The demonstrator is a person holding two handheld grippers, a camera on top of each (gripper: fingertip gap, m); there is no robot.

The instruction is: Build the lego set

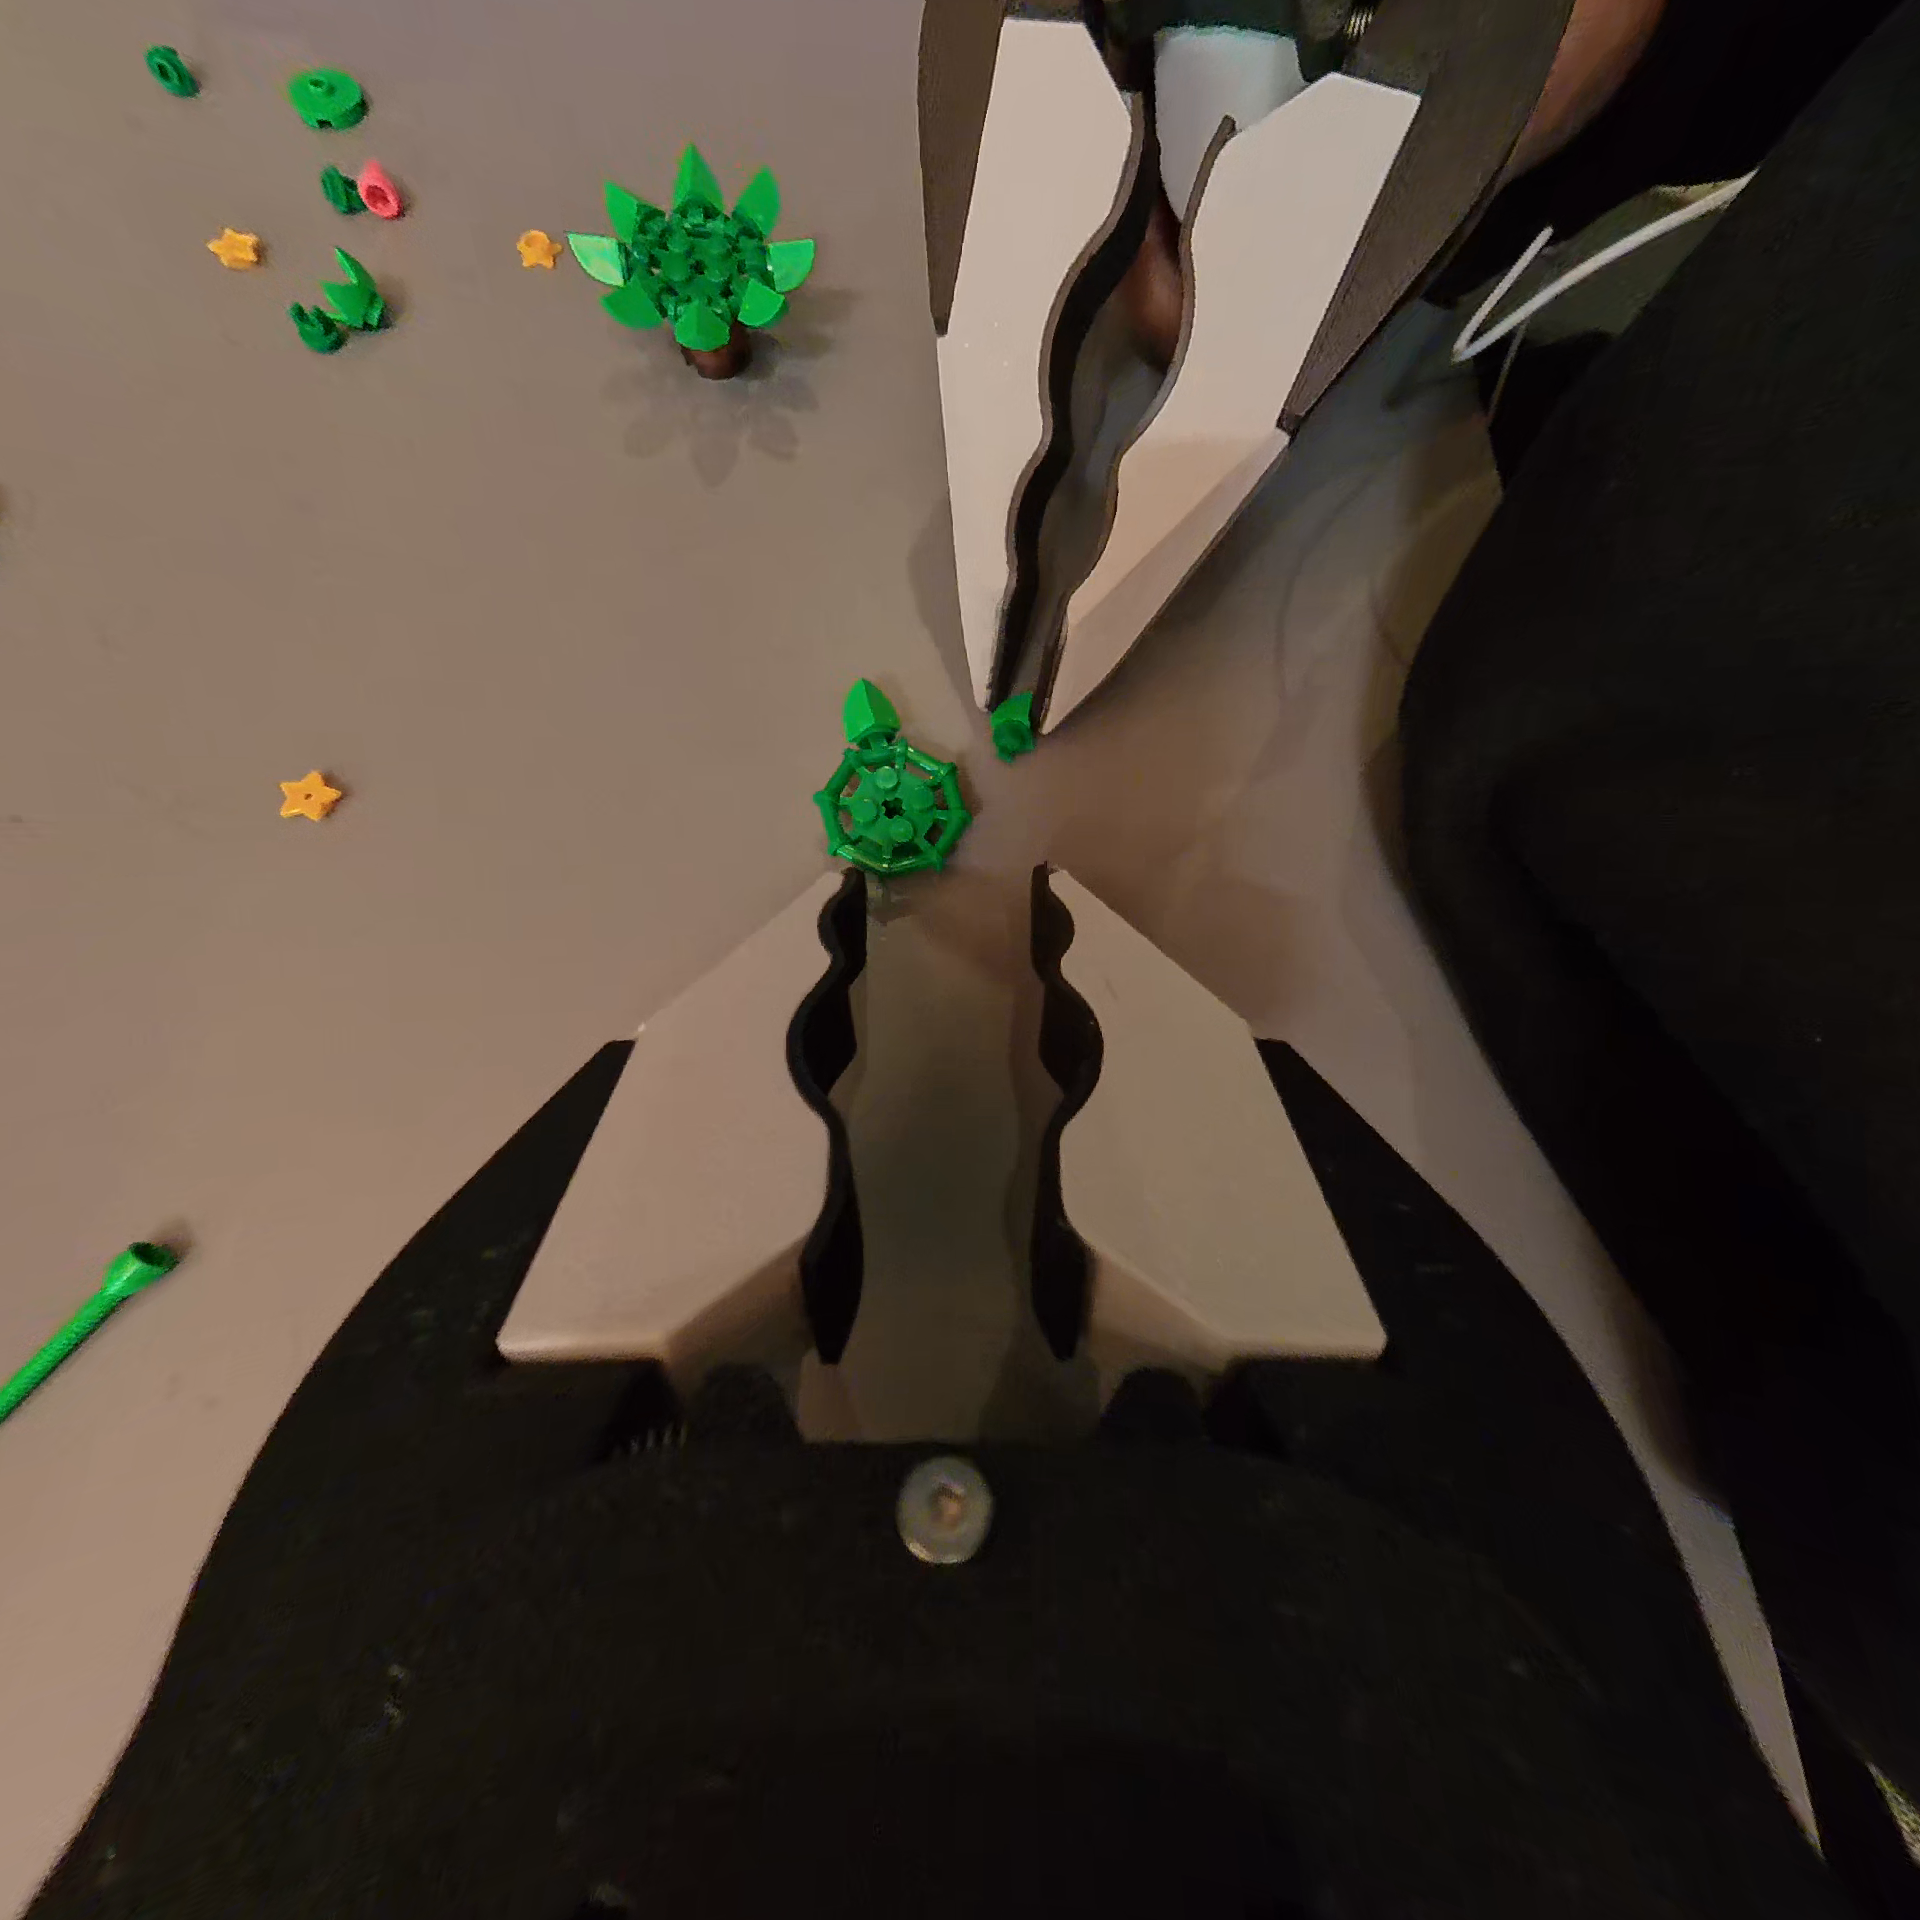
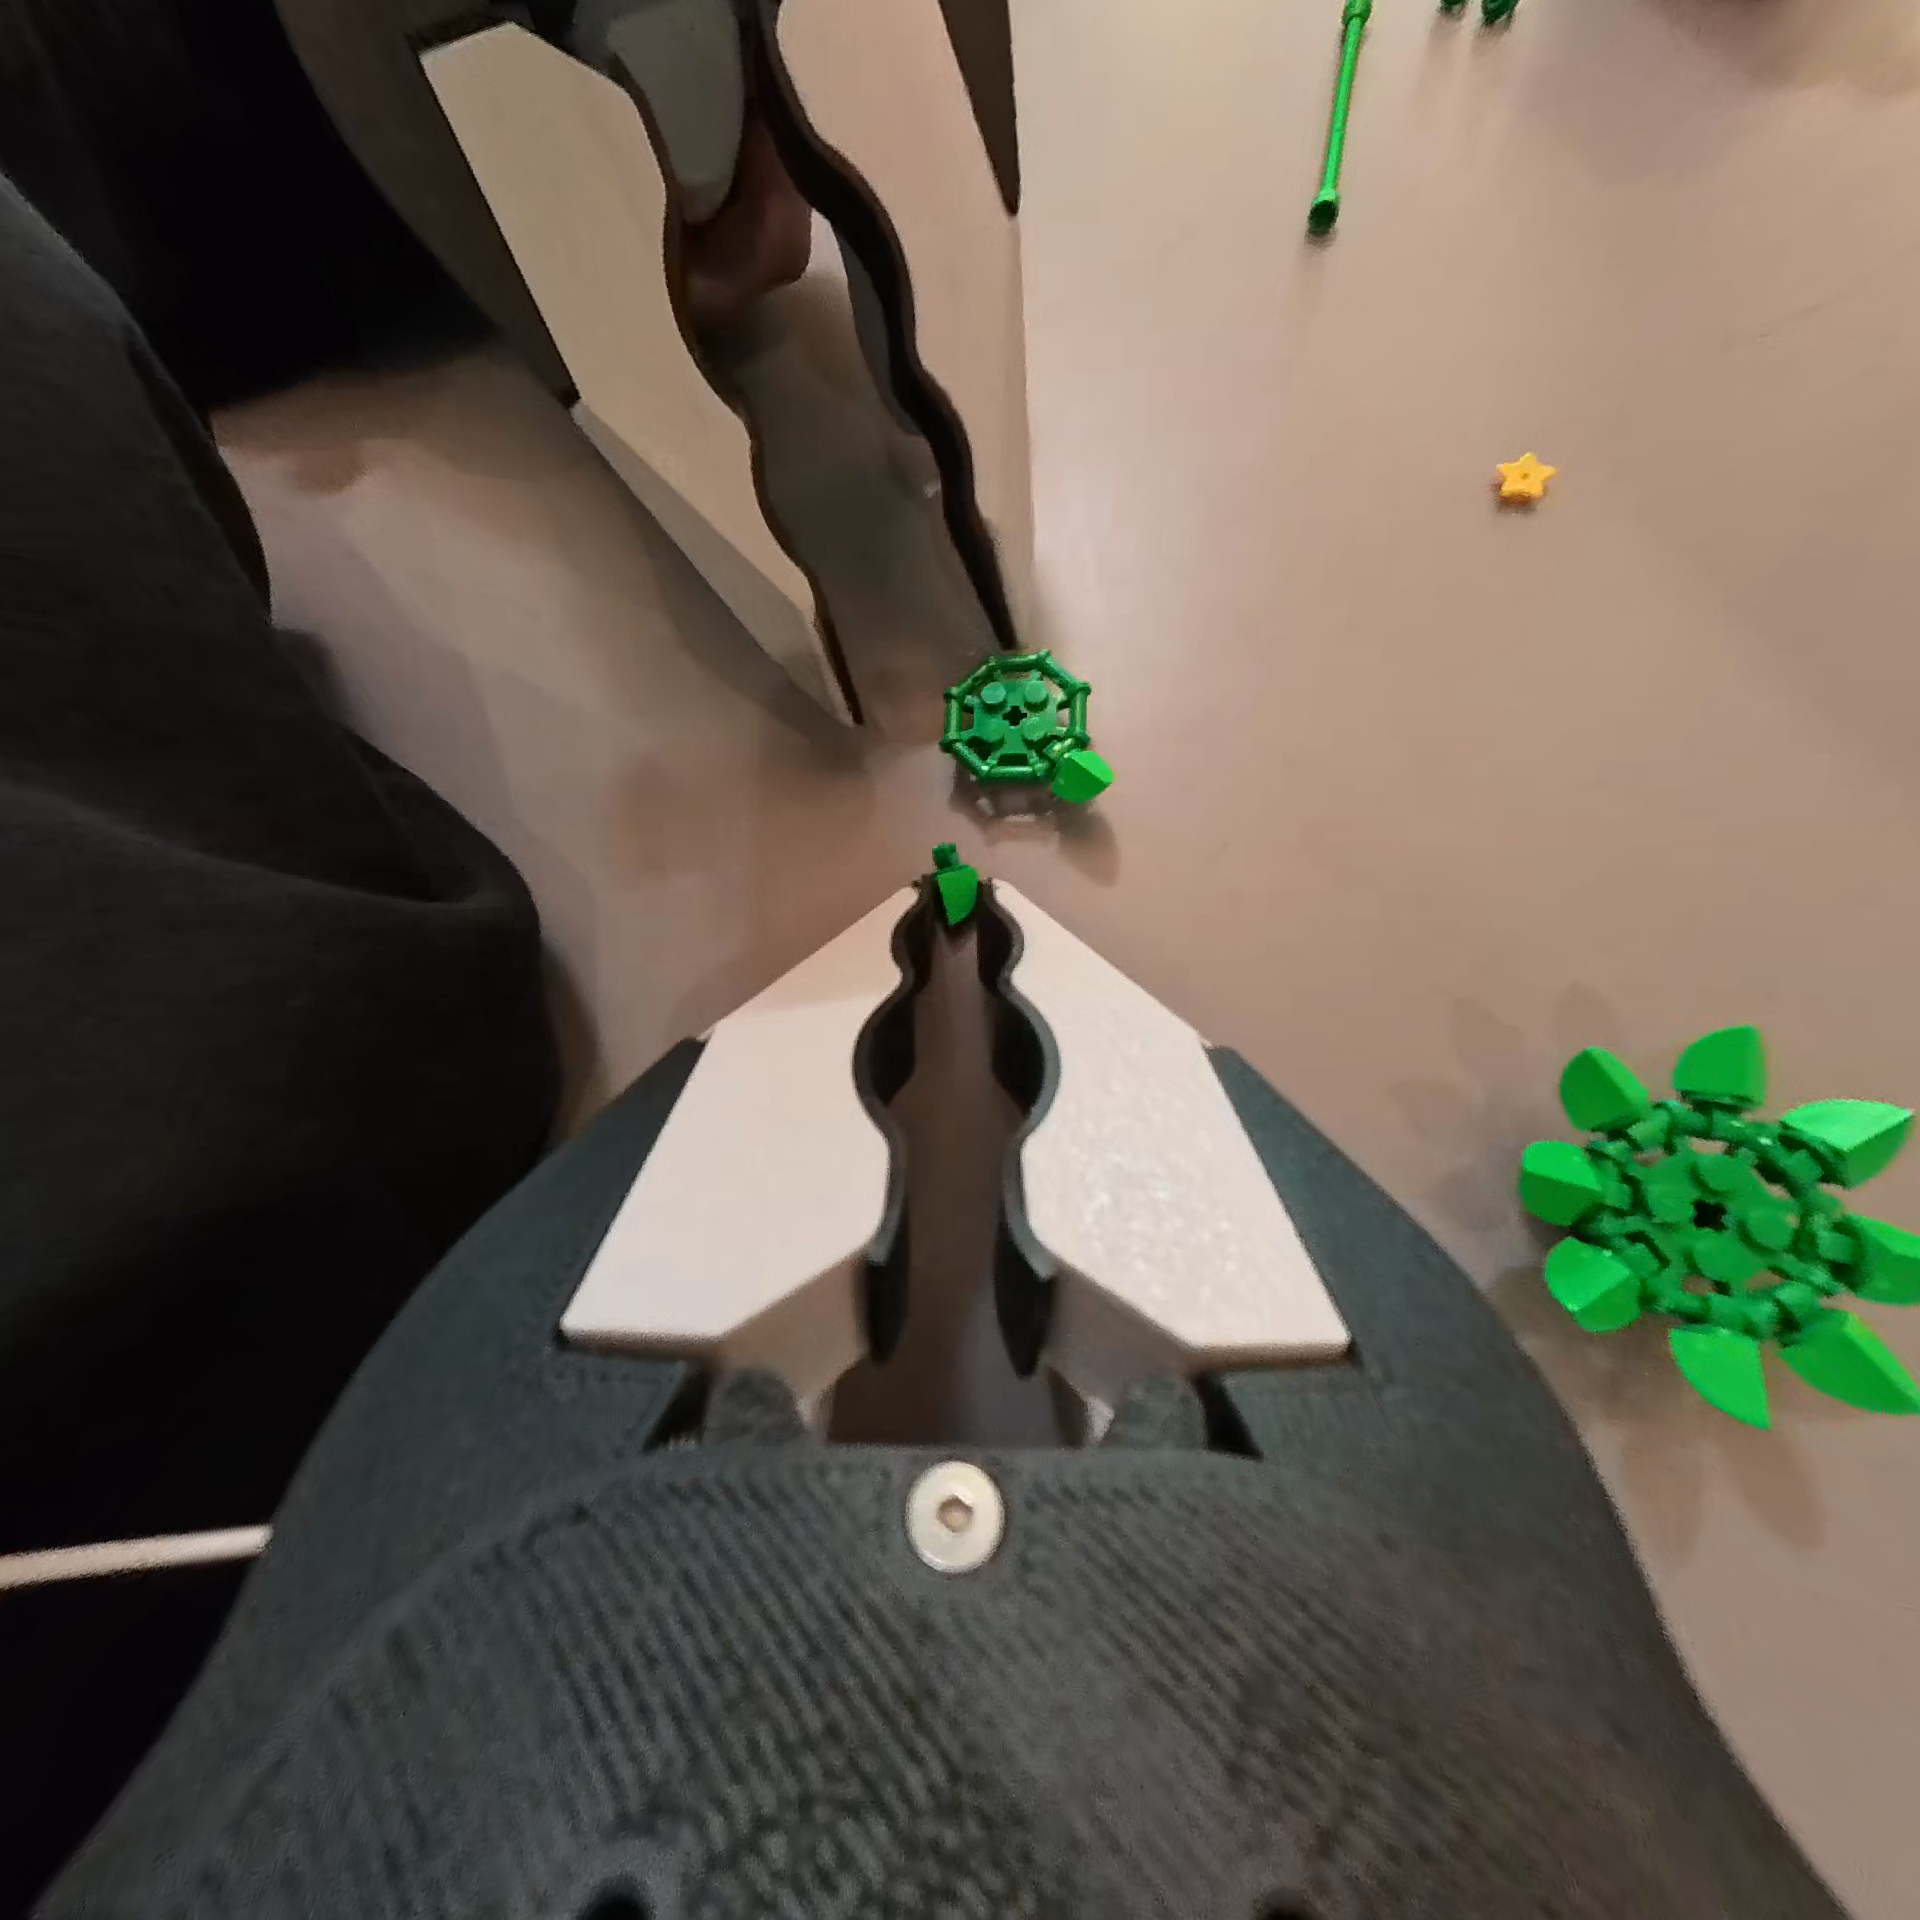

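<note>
A green web-shaped round piece (image 1: 891, 808) lies on the tan table with one green leaf (image 1: 868, 712) clipped to its rim. My left gripper (image 1: 943, 873) is open, and its left fingertip touches the piece's near edge without gripping it. My right gripper (image 2: 953, 883) is shut on a small green leaf piece (image 2: 951, 894) and holds it close beside the round piece (image 2: 1016, 717). In the left wrist view the right gripper (image 1: 1013, 707) comes in from the top with the leaf piece (image 1: 1010, 724) at its tips. The left gripper (image 2: 932, 677) shows open in the right wrist view.
A finished leafy green rosette (image 1: 694, 265) stands at the back; it also shows in the right wrist view (image 2: 1714, 1216). Yellow stars (image 1: 310, 795), a pink piece (image 1: 379, 190), small green parts (image 1: 325, 97) and a green stem (image 1: 73, 1330) lie scattered. Dark cloth (image 1: 1662, 831) borders the table. About 4 cm separates my left fingertips from my right. The right tips stand about 11 cm off the finished leafy green rosette (image 1: 694, 265). My right wrist view (image 2: 1717, 1212) looks at it from another angle.
</note>
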